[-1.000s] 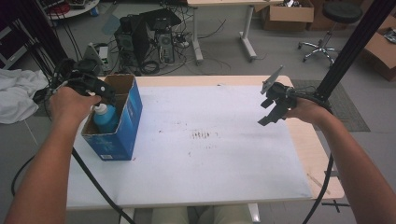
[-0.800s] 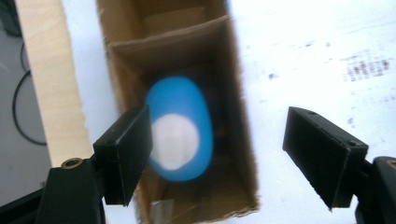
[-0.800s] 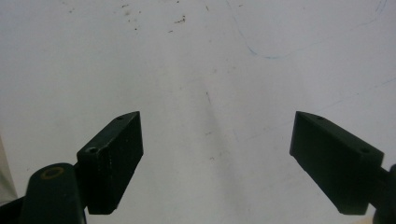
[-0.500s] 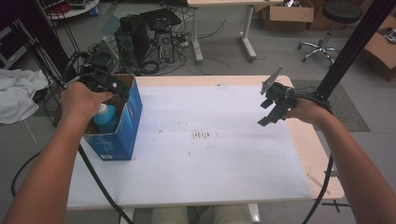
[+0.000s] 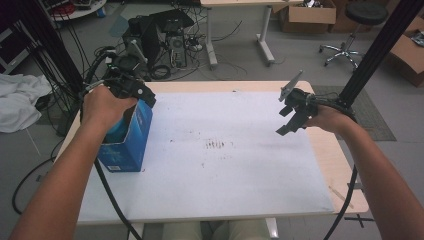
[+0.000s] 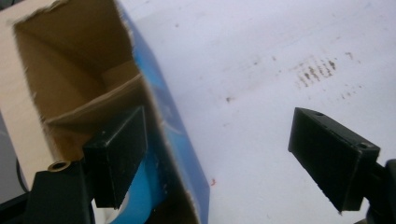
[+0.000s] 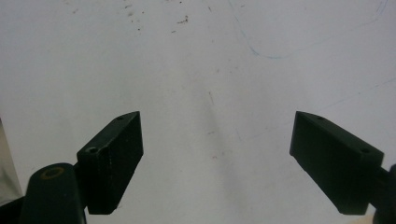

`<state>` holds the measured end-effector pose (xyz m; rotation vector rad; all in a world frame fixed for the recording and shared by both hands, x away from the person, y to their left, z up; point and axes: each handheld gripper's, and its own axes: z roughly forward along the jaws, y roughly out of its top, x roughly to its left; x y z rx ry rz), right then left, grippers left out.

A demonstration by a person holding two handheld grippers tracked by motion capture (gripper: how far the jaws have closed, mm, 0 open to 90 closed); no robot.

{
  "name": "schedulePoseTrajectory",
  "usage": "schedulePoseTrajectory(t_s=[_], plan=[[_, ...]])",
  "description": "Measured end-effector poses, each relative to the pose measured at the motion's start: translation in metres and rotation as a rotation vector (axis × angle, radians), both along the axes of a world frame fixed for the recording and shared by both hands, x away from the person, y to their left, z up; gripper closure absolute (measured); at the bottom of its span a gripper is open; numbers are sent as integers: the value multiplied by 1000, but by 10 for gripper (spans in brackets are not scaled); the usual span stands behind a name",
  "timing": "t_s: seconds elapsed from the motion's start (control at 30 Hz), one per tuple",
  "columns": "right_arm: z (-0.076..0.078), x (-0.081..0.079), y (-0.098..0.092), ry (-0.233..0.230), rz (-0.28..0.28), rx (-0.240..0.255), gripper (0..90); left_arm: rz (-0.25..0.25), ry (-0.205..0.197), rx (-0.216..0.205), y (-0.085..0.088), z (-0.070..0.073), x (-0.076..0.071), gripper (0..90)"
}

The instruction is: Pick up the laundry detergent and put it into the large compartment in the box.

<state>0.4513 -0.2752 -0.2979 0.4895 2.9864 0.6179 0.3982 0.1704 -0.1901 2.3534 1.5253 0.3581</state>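
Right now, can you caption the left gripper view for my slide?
Open left hand-held gripper straddling the blue cardboard box wall, one jaw inside above a blue item, one over the white table.

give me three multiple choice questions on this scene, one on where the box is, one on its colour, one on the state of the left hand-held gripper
1. Where on the table does the box stand?
A. at its left edge
B. at its right edge
C. in the middle, on the stains

2. What colour is the outside of the box?
A. red
B. blue
C. green

3. How do the jaws of the left hand-held gripper stand?
A. clamped on the box wall
B. shut with nothing between them
C. wide open, gripping nothing

Answers:
1. A: in the high view the box stands at the left edge, under the left hand.
2. B: its printed walls are blue, its inside plain brown card.
3. C: in the left gripper view the jaws, which have just been opening, stand far apart, one beside the box wall without pressing it.
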Motion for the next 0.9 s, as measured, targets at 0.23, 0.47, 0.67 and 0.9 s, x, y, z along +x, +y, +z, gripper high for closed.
schedulePoseTrajectory(t_s=[0.23, 0.47, 0.67, 0.9], plan=[[0, -1, 0, 5, -3, -4, 171, -92, 1, 16, -18, 1, 5, 204], [-1, -1, 2, 6, -2, -5, 171, -178, 5, 33, -35, 1, 9, 197], [-1, -2, 4, 7, 0, -7, 171, -241, 12, 19, -46, 2, 14, 198], [0, -2, 8, 7, 6, -7, 171, -309, 46, 47, -61, -6, 16, 202]])
